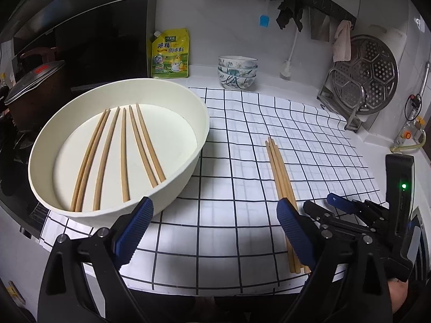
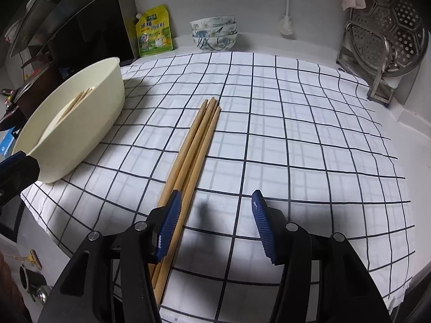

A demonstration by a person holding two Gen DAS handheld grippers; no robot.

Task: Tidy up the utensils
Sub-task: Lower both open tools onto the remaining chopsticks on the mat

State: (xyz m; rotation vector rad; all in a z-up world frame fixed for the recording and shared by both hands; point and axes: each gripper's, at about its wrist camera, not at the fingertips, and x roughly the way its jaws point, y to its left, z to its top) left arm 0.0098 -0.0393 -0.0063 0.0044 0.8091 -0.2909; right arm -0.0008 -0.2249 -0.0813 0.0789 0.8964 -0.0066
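**Chopsticks on the cloth: right gripper is basically on top of them**

Chopsticks, the bundle on the cloth [image 2: 194,145], lie with their long axis running straight away from the right gripper [image 2: 215,224], more or less in line with the way it points. Their near ends pass under its left pad [image 2: 168,227], so the bundle sits off to that side of the gap rather than centred. That gripper is about half open with nothing between the pads yet. I'd guess it needs a small sideways nudge toward the bundle before closing.

Left gripper [image 1: 214,231] is spread wide and empty. From its view the same bundle runs past its right pad [image 1: 293,231], while the cream basin [image 1: 172,196] sits just ahead on its left with six loose chopsticks in the basin [image 1: 122,156], fanned out lengthwise. So the right hand is nearer the bundle and the left is nearer the basin.

All of it rests on a checked cloth [image 2: 296,140]. Writing-wise, only the yellow seasoning pouch [image 1: 170,53] against the back wall has any: Chinese characters I read as 鸡精调味料 under a small green logo too tiny to make out. Stacked floral bowls [image 1: 237,71] stand beside it.
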